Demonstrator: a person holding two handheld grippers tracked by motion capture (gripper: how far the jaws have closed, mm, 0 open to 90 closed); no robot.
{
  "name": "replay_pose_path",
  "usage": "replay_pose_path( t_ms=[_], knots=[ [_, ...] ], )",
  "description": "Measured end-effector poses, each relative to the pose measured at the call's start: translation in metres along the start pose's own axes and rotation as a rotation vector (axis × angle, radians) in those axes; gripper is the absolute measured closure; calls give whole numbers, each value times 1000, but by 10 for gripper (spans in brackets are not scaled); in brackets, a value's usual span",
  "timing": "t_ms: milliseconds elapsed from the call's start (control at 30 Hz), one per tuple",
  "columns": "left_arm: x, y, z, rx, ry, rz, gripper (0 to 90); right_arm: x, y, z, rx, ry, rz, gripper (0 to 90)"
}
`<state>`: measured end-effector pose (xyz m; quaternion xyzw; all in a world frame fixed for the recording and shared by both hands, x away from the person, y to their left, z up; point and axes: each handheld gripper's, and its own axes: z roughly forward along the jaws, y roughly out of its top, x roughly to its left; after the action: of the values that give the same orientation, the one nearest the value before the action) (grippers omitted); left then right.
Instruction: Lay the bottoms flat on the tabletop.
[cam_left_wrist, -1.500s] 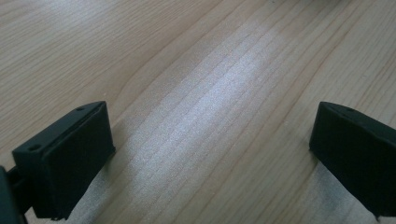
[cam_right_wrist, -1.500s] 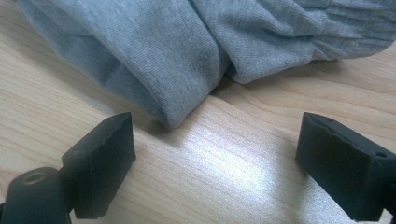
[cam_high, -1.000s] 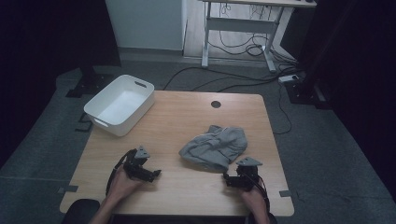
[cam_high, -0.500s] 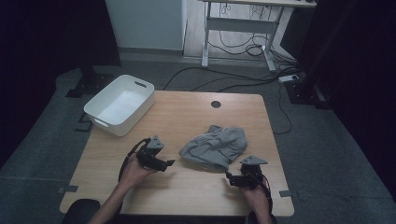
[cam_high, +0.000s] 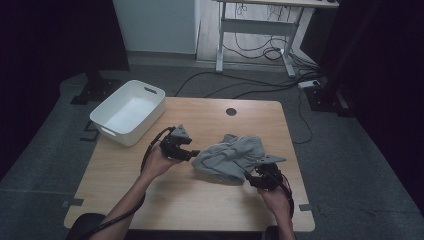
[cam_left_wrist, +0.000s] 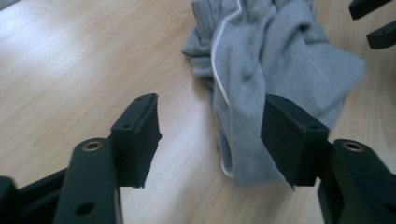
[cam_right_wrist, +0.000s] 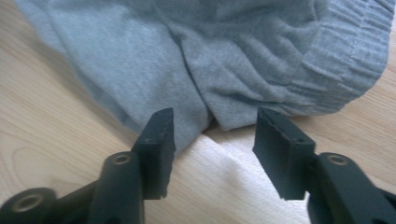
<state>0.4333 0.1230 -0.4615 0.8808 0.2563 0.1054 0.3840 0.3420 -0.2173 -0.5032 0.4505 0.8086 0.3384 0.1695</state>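
Observation:
A crumpled grey garment (cam_high: 230, 157) lies right of the middle of the wooden table (cam_high: 200, 210). My left gripper (cam_high: 192, 152) hovers at the garment's left edge, held in a hand. In the left gripper view its jaws have just been closing and still stand apart (cam_left_wrist: 210, 135). The garment's hem (cam_left_wrist: 271, 60) runs up through the gap near the right pad, and neither pad presses on it. My right gripper (cam_high: 252, 177) sits at the garment's near right corner. Its jaws (cam_right_wrist: 212, 140) have also just been closing, and a fold of grey cloth (cam_right_wrist: 210, 51) lies just beyond the tips, untouched.
A white plastic bin (cam_high: 127, 112) stands on the table's far left corner. A round cable hole (cam_high: 231, 111) is near the far edge. The right gripper's jaws (cam_left_wrist: 373, 23) show far off in the left gripper view. Cables (cam_high: 260, 90) lie on the floor behind the table.
My left hand has moved right and up from the table's near left to the garment's edge. The right gripper has lifted slightly. Both pairs of jaws stand narrower than before.

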Motion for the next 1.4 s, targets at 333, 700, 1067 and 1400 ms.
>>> replay_pose_path(
  t_ms=[333,700,1067,1400],
  knots=[
    [4,18,44,57,-63,-27,392,-4,13,29,41,-21,-46,443],
    [-11,9,72,163,-10,43,792,-3,18,39,103,-10,-13,862],
    [6,25,-11,-31,74,29,817,-19,34,-21,14,-69,6,900],
    [14,-4,-58,-59,98,2,813,-13,66,-51,-54,-25,-19,895]
  ],
)
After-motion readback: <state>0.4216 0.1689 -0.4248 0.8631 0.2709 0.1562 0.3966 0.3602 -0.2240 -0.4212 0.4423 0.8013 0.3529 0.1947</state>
